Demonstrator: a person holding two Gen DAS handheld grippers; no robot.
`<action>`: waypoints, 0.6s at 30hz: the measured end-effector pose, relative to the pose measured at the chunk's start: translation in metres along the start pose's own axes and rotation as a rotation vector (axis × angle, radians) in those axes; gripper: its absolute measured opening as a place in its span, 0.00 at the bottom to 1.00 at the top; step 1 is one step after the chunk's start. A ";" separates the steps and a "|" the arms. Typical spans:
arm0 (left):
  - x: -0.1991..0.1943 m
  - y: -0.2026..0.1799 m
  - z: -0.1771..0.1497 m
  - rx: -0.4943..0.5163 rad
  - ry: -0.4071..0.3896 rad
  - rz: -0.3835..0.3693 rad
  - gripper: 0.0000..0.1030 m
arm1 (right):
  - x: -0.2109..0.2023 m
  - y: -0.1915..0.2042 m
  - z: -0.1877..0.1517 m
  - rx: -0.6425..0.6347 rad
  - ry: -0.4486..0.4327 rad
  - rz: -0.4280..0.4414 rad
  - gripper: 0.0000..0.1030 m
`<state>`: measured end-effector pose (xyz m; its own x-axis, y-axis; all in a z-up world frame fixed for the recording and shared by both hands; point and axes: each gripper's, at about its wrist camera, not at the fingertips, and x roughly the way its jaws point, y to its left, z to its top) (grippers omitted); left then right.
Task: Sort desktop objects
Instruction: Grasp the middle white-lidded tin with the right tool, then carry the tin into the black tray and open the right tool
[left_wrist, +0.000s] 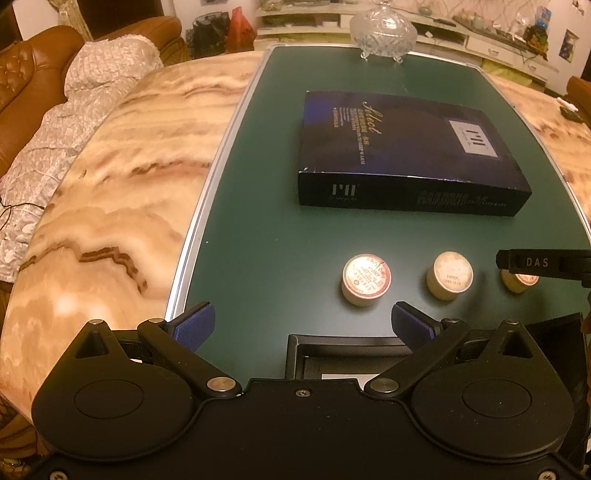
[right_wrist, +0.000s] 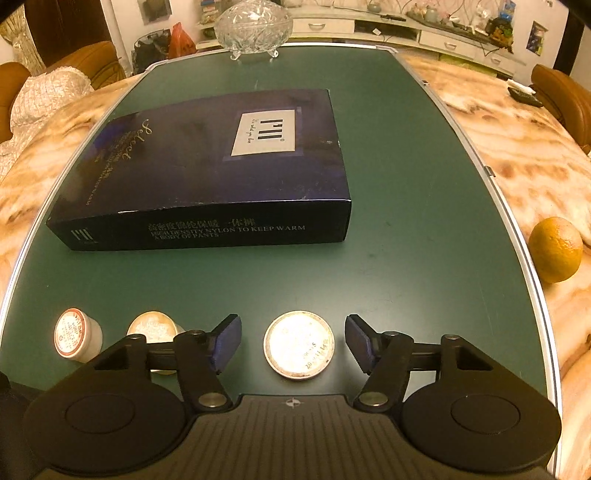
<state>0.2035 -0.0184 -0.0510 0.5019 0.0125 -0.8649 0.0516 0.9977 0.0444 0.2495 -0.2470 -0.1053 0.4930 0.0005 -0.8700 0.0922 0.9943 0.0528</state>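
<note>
Between my right gripper's (right_wrist: 293, 343) spread fingers sits the rightmost jar (right_wrist: 299, 345); I'd lower squarely, then close gently on its sides. Left gripper (left_wrist: 303, 321) hangs released.

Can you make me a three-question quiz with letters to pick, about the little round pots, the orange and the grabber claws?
1. Where is the orange?
A. on the dark box
B. on the marble table, beside the green mat
C. in the glass bowl

2. How many little round pots stand in the row?
A. three
B. one
C. five

3. The right gripper is
A. shut on a pot
B. open around a pot
C. holding the orange

Answers: B, it lies off the mat's edge; A, three lids show; B, its fingers stand apart on either side of the pot, not touching.
</note>
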 end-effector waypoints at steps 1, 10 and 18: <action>0.000 0.000 -0.001 0.001 0.001 0.000 1.00 | 0.001 0.000 0.000 0.000 0.002 0.001 0.61; 0.001 0.000 -0.002 0.002 0.008 -0.004 1.00 | 0.006 -0.003 0.001 0.010 0.029 -0.003 0.47; 0.002 0.001 -0.004 -0.003 0.015 -0.006 1.00 | 0.006 -0.004 0.000 0.016 0.034 0.000 0.44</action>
<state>0.2011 -0.0167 -0.0550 0.4886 0.0078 -0.8725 0.0520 0.9979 0.0380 0.2518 -0.2506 -0.1109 0.4635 0.0039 -0.8861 0.1060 0.9926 0.0598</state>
